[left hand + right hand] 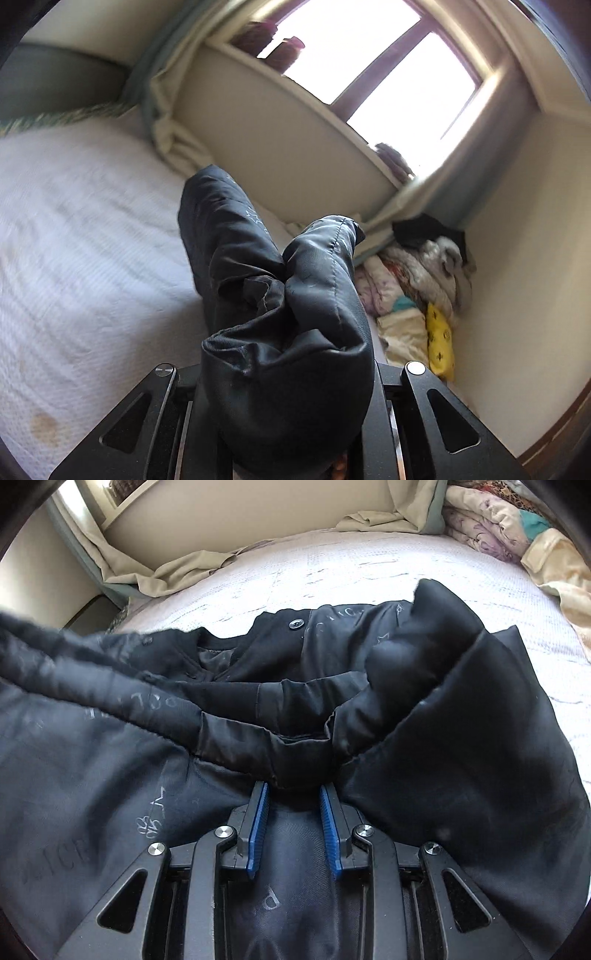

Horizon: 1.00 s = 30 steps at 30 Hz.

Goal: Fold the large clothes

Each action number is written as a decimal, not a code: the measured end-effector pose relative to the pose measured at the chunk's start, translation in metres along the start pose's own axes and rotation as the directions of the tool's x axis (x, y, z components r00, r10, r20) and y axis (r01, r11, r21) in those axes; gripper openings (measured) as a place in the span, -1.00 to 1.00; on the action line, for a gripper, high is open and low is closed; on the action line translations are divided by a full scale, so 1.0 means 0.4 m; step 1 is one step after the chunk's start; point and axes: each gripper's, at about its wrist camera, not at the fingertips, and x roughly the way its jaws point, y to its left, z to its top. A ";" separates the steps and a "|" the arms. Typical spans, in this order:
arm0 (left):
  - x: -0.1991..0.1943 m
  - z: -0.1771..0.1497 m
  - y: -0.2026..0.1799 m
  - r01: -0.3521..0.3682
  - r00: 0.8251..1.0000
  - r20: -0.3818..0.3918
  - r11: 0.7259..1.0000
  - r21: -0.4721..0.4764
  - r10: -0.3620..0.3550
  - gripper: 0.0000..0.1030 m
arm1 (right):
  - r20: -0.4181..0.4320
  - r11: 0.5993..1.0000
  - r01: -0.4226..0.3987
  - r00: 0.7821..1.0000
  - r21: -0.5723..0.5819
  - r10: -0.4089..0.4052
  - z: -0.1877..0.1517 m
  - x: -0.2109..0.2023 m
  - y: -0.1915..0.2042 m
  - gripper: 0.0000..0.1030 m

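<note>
In the left wrist view, the white bedspread (85,258) fills the nine o'clock side, with a brownish stain toward seven o'clock. At centre, the black padded jacket (280,302) rises in a bunched column from six o'clock toward twelve, draped over the left tool (288,424) so that the fingertips are hidden; the tool is closed down on a thick gather of that jacket. At three to four o'clock a pile of folded bedding (413,295) sits in the corner of the room beneath the window (388,66). In the right wrist view, a lifted fold of the jacket (258,709) crosses from nine o'clock toward centre, blurred at its far end, while the body of the garment lies spread on the bed (369,568), its collar button near twelve o'clock. The right tool (293,794) stands at six o'clock with its blue pads (258,827) drawn in on a small tuck of the quilted lining; the pinch looks shallow, only at the tips. The risk from here appears to lie in that uneven hold: the slick padded fabric could slide out of the right tool as the left side pulls away, or the heavy bunch could sag and drag the fold crooked, leaving the jacket twisted rather than squared on the bed.
</note>
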 end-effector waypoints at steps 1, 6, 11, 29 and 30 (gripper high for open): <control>0.016 -0.001 -0.044 0.016 1.000 -0.011 0.999 0.032 -0.015 -0.61 | 0.001 1.000 -0.001 1.000 0.004 0.001 0.000 -0.001 -0.001 -0.55; 0.119 -0.054 -0.253 0.062 0.994 -0.099 0.984 0.169 -0.045 -0.60 | -0.006 0.996 -0.053 0.999 0.073 0.053 0.002 -0.008 -0.026 -0.57; 0.213 -0.139 -0.359 0.075 0.981 -0.192 0.967 0.243 -0.028 -0.60 | -0.010 0.959 -0.199 0.979 0.204 0.206 0.006 -0.026 -0.092 -0.63; 0.396 -0.464 -0.491 0.114 0.926 -0.369 0.872 0.476 0.080 -0.54 | 0.265 0.497 -0.535 0.816 0.684 0.514 -0.093 -0.331 -0.565 0.58; 0.398 -0.480 -0.488 0.123 0.922 -0.378 0.862 0.491 0.083 -0.54 | 0.260 0.505 -0.533 0.818 0.679 0.514 -0.090 -0.331 -0.567 0.59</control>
